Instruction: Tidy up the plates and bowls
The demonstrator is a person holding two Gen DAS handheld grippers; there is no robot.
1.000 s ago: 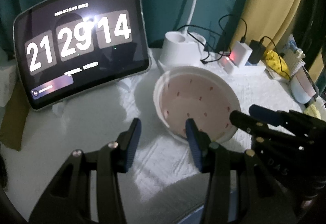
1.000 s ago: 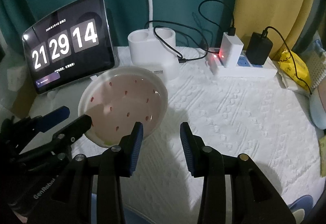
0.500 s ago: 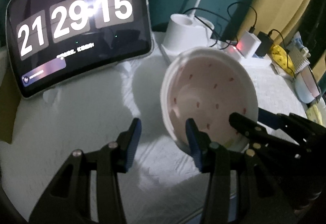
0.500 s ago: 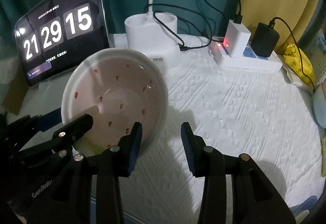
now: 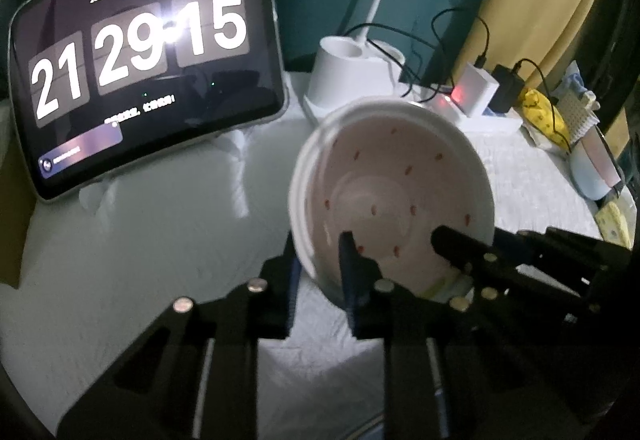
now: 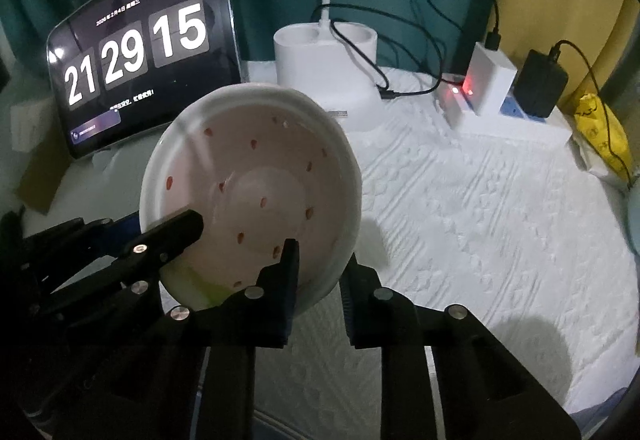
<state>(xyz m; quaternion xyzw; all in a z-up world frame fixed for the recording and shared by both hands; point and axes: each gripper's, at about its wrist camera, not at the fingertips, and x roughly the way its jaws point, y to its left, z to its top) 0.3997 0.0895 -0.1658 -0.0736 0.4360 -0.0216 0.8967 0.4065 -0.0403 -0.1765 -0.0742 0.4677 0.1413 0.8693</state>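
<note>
Above white cloth (image 6: 480, 207), bowl (image 6: 256, 191) rim sits clamped between both grippers' fingers (image 6: 286, 280).

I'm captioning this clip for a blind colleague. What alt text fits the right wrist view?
Both grippers have just closed on the near rim of a white bowl with red specks, right gripper and left gripper holding it tilted above a white cloth. Behind it stand a tablet clock and a power strip.
</note>
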